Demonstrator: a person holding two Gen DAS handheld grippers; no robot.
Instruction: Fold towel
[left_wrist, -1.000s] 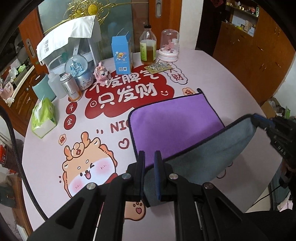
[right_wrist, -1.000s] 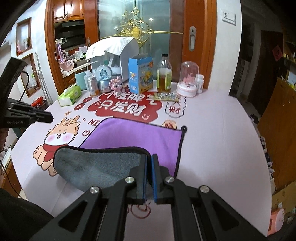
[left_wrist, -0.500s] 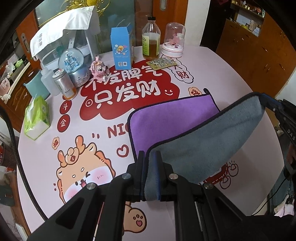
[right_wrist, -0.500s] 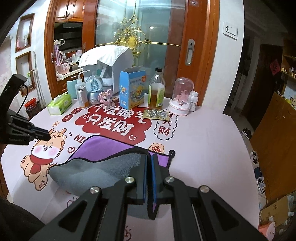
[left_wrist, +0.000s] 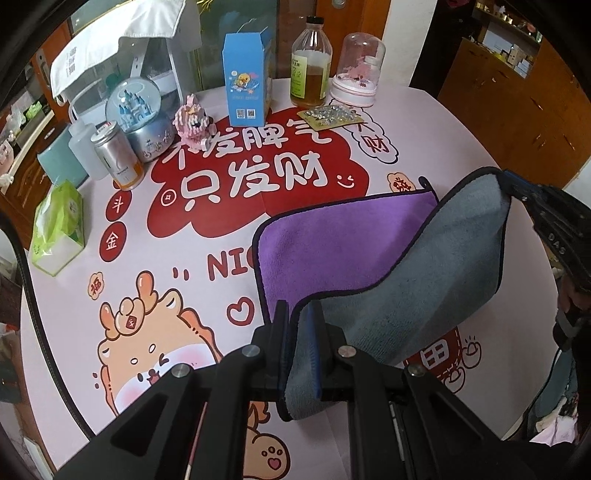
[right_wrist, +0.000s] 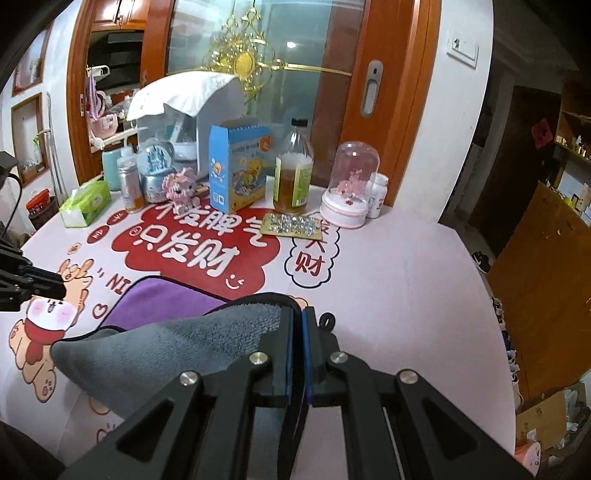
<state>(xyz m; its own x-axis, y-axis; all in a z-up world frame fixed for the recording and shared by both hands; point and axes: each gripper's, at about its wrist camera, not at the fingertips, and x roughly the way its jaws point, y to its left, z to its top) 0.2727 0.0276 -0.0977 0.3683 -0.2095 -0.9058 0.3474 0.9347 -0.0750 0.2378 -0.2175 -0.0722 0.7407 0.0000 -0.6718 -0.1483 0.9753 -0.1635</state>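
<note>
The towel (left_wrist: 424, 258) is purple on one face and grey on the other, with dark edging. Its far half lies flat on the table, purple side up (left_wrist: 332, 240). Its near edge is lifted, grey side showing. My left gripper (left_wrist: 299, 314) is shut on the near left corner. My right gripper (right_wrist: 298, 317) is shut on the near right corner and also shows at the right of the left wrist view (left_wrist: 517, 188). In the right wrist view the grey underside (right_wrist: 177, 339) hangs over the purple part (right_wrist: 166, 299).
The round table (right_wrist: 406, 277) has a pink cartoon cover. Along its far side stand a blue carton (left_wrist: 245, 94), a bottle (left_wrist: 310, 74), a glass dome (left_wrist: 356, 70), a snow globe (left_wrist: 138, 107), a metal can (left_wrist: 116, 155), a tissue pack (left_wrist: 57, 229) and a blister pack (left_wrist: 330, 116).
Both grippers have carried the towel's near edge up and forward, toward the far edge. More grey underside now covers the purple face.
</note>
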